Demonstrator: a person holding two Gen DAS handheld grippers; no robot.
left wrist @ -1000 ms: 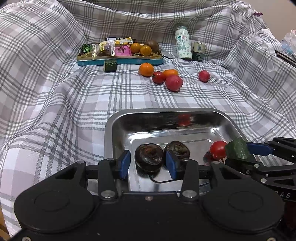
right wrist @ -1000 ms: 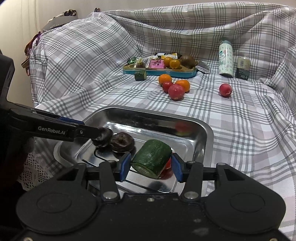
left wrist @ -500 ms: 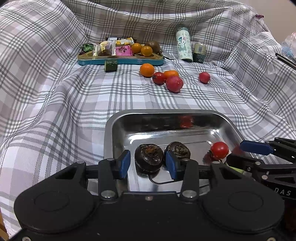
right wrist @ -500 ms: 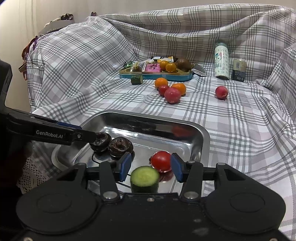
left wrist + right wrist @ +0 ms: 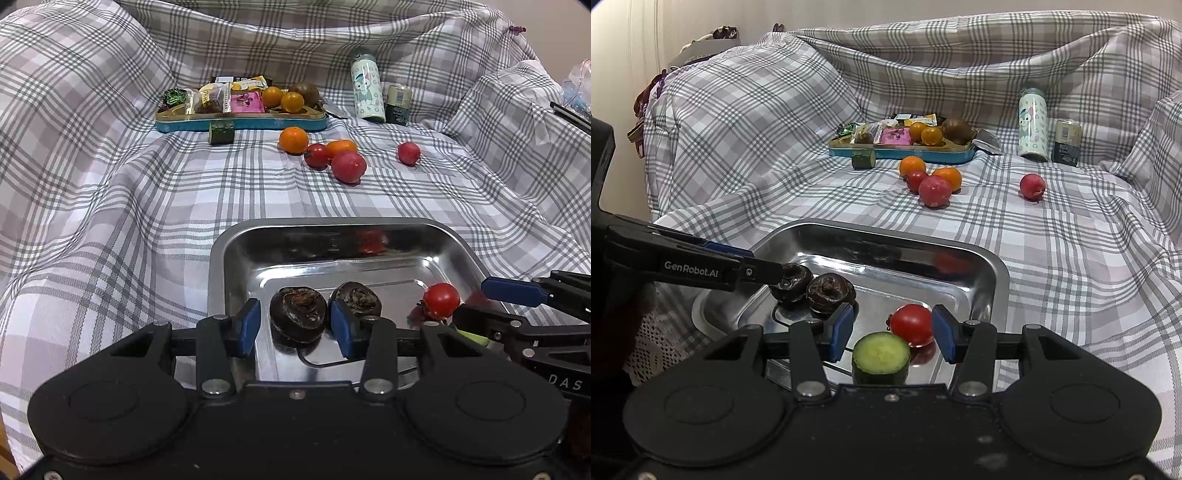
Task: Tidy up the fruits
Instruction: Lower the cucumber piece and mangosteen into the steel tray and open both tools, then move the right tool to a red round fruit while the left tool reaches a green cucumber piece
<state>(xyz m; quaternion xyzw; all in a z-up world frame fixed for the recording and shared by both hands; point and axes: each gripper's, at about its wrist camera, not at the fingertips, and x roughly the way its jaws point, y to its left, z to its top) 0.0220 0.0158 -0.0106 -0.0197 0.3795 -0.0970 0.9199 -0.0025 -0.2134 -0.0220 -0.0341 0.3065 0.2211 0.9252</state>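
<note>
Both tongs are parked over the steel tray [image 5: 993, 266] and both are released: the right gripper [image 5: 892, 334] has its pads spread either side of a cucumber chunk [image 5: 881, 356] standing cut face up, not touching it, and the left gripper [image 5: 293, 326] sits open around a dark water chestnut [image 5: 298, 314]. Loose fruit is way off at 12 o'clock on the plaid cloth, the lone red radish [image 5: 1032, 186] toward 1 o'clock, so I'd guess the right one is nearer
</note>
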